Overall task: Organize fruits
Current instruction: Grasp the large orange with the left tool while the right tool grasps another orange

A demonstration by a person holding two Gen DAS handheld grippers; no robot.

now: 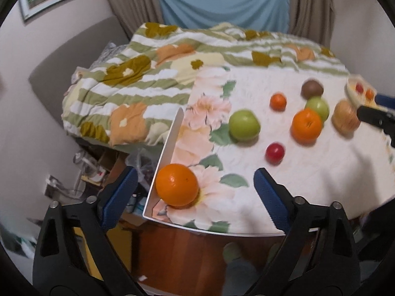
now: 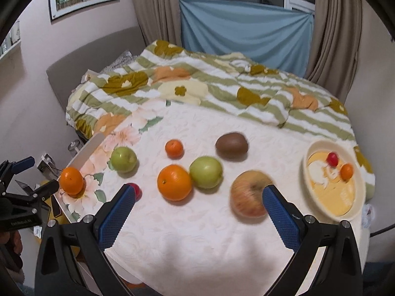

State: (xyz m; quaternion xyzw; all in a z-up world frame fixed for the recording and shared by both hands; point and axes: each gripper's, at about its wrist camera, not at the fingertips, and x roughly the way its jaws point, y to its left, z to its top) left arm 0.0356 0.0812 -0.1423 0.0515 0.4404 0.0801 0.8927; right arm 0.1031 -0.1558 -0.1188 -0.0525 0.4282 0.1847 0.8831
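Observation:
Fruits lie on a white floral cloth. An orange (image 1: 177,185) sits at the table's near left corner, between the open fingers of my left gripper (image 1: 195,192); it also shows in the right wrist view (image 2: 71,180). Further on lie a green apple (image 1: 244,125), a small red fruit (image 1: 274,153), a big orange (image 2: 174,182), a second green apple (image 2: 205,172), a small tangerine (image 2: 174,149), a kiwi (image 2: 231,145) and a red-yellow apple (image 2: 249,193). My right gripper (image 2: 198,197) is open above the cloth, its right finger by the red-yellow apple. A cream bowl (image 2: 311,185) holds a small red fruit (image 2: 332,159) and a small orange one (image 2: 346,171).
A striped flowered quilt (image 2: 197,86) lies behind the table. The table's left edge (image 1: 167,148) drops to clutter on the floor. My left gripper shows at the far left of the right wrist view (image 2: 37,177). Curtains and a blue cloth hang at the back.

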